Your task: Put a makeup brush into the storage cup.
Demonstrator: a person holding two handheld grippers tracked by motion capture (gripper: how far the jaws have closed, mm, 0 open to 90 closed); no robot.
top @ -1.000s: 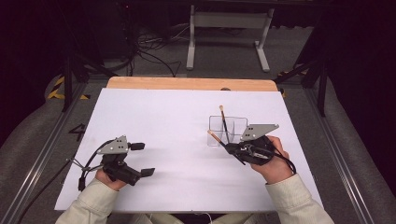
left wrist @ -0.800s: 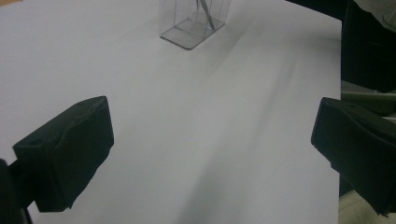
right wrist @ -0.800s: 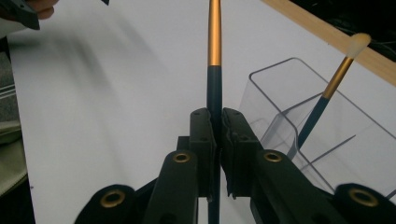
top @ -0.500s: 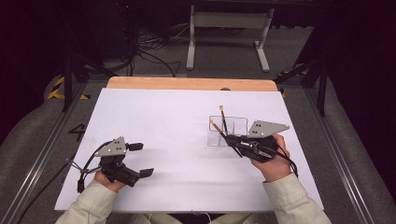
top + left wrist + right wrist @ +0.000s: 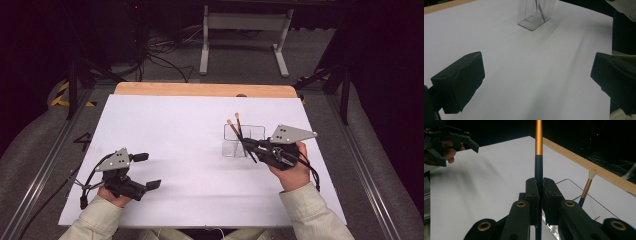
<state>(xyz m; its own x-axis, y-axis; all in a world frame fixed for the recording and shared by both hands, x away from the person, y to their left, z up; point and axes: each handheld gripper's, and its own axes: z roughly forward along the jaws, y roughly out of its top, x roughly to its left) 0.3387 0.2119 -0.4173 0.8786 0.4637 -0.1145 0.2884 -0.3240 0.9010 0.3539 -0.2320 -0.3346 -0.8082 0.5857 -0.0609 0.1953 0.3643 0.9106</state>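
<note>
On the white table (image 5: 190, 150), the left gripper (image 5: 145, 170) rests near the front left corner with its jaws spread wide around bare tabletop. Well to the right stands a clear plastic holder (image 5: 243, 141) with one brush (image 5: 237, 125) leaning inside it. Just beside it, the right gripper (image 5: 248, 144) has its jaws pressed together, pinching the dark handle of a second brush (image 5: 538, 157) over the holder's rim
</note>
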